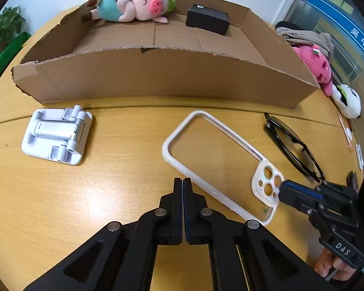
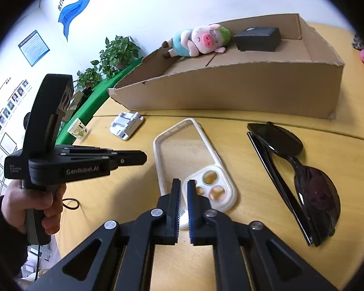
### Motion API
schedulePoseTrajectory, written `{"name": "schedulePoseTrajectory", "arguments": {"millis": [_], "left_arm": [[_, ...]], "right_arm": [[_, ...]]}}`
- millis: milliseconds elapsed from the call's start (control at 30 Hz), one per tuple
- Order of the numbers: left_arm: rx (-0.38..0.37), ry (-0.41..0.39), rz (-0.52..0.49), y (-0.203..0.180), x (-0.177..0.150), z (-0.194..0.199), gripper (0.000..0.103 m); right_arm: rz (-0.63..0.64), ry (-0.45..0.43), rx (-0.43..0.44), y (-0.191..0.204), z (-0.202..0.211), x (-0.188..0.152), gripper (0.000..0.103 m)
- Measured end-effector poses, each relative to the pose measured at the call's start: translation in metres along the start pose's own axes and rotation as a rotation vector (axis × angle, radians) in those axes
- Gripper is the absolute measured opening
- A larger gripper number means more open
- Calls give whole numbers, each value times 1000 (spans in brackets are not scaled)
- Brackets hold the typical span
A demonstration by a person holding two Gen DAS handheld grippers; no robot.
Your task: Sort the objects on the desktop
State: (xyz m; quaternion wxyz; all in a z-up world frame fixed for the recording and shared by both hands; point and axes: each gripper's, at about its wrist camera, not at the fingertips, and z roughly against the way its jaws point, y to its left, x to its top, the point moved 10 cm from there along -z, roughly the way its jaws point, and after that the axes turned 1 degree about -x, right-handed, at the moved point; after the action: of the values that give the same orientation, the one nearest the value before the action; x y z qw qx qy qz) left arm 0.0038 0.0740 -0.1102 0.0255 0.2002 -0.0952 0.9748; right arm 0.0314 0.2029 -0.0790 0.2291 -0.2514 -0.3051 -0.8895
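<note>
A clear phone case with a white rim point(image 1: 220, 160) lies on the wooden table, also in the right wrist view point(image 2: 189, 160). My right gripper point(image 2: 184, 189) is shut on the case's rim at its camera-hole corner point(image 1: 277, 190). My left gripper point(image 1: 182, 184) is shut and empty, held just left of the case; it shows in the right wrist view point(image 2: 143, 156). Black sunglasses point(image 1: 293, 148) lie folded right of the case point(image 2: 301, 177). A white folded phone stand point(image 1: 58, 134) lies at the left point(image 2: 126, 125).
A low cardboard box point(image 1: 157, 77) stands behind the objects and holds a plush pig point(image 1: 136, 4) and a black box point(image 1: 207, 19). A pink plush point(image 1: 318, 65) and a white plush point(image 1: 349, 100) lie at the right. Plants point(image 2: 114, 55) stand beyond the table.
</note>
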Motion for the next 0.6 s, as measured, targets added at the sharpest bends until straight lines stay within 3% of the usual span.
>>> {"name": "schedulePoseTrajectory", "arguments": {"millis": [33,67,133,200,400,533,600], "left_arm": [[5,-1,-1,0,2,-1,11],[11,-3,-2,-1,4,-2,18],[26,-3,-2,1,7,-3,60],[29,-2,-5,1,9,-7,75],[-32,39,-63,-15,3,-20,76],[-70,50,-126,-28,-3,-18,71],[-90,52,-153,-35,-6,-17,71]], "right_arm": [[-2,0,-1,-2,1,-1,15],[-5,-3,-4,-4,3,-2,32],[-10,-15,-28,-10,8,-3,54],[-9,-14,-52,-14,11,-5,58],[5,26,-100,-22,4,-18,62],[22,26,-76,-16,2,-20,75],[39,34,-46,-8,-1,-23,76]]}}
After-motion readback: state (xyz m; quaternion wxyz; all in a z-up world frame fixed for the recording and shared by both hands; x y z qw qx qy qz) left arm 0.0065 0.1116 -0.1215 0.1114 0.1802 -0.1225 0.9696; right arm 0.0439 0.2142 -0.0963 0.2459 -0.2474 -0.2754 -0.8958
